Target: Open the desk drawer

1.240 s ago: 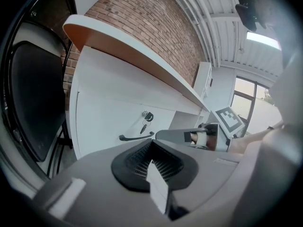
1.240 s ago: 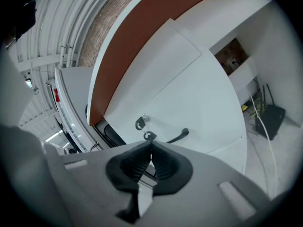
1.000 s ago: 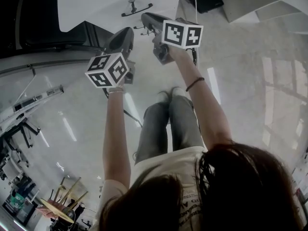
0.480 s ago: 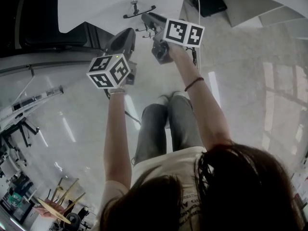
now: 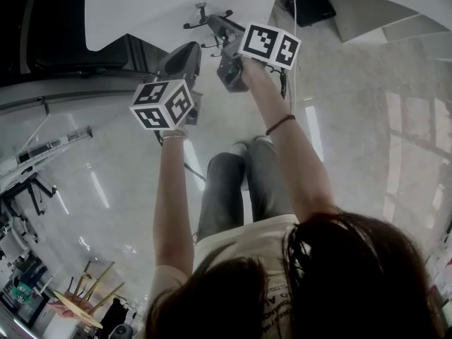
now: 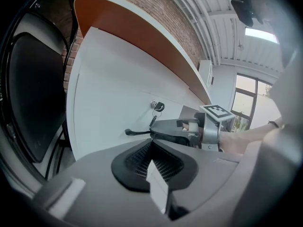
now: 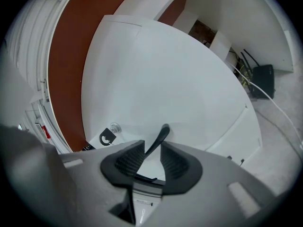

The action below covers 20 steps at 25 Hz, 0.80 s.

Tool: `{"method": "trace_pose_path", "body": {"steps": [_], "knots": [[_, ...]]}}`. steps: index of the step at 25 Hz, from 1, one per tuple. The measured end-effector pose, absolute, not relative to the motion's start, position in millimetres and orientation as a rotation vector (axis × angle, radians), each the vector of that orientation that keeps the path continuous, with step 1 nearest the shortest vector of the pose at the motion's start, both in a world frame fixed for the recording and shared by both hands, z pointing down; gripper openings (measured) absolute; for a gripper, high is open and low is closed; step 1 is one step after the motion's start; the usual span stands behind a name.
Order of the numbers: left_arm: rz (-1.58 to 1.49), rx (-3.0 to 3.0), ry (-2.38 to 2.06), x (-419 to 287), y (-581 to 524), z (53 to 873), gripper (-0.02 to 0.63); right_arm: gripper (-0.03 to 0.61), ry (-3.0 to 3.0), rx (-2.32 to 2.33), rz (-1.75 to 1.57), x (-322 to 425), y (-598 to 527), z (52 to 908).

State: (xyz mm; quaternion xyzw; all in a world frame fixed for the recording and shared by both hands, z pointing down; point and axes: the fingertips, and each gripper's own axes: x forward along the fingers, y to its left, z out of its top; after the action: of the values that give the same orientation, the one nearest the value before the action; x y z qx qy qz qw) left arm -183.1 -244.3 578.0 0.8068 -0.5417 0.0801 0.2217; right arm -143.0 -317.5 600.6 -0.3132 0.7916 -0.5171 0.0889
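The white drawer front (image 5: 155,6) fills the top of the head view, with a thin black handle (image 5: 205,22) on it. My right gripper (image 5: 214,25) reaches up to that handle. In the right gripper view the handle (image 7: 161,134) runs between the jaws of my right gripper (image 7: 152,152); it brushes the left pad, and white shows on its other side, so the gripper is open. My left gripper (image 5: 189,48) hangs lower and left, off the drawer. Its pads meet in the left gripper view, where the left gripper (image 6: 150,145) is shut and holds nothing.
A key with a black tag (image 7: 106,137) hangs from the lock beside the handle. A black chair (image 6: 33,93) stands left of the desk. A black box (image 5: 311,6) and a white cable lie on the floor at the right. The person's legs (image 5: 240,189) are below the grippers.
My right gripper has moved up and forward to the drawer, so its jaws now straddle the handle. The left gripper has hardly moved.
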Motion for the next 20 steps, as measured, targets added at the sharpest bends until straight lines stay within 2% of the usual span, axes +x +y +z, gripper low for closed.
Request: {"method": "trace_pose_path", "body": {"steps": [4, 9, 20], "knots": [[0.217, 2.224, -1.498, -184.8, -246.6, 580.1, 0.002, 0.092, 2.275, -0.932, -1.601, -142.7, -320.2, 603.6], [0.218, 2.221, -1.495, -180.2, -248.0, 581.1, 0.002, 0.051, 2.076, -0.844, -1.733, -139.8, -321.1, 604.6], [0.210, 2.201, -1.511, -179.8, -245.2, 578.1, 0.002, 0.035, 1.959, -0.816, -1.784, -139.7, -316.6, 609.6]]}}
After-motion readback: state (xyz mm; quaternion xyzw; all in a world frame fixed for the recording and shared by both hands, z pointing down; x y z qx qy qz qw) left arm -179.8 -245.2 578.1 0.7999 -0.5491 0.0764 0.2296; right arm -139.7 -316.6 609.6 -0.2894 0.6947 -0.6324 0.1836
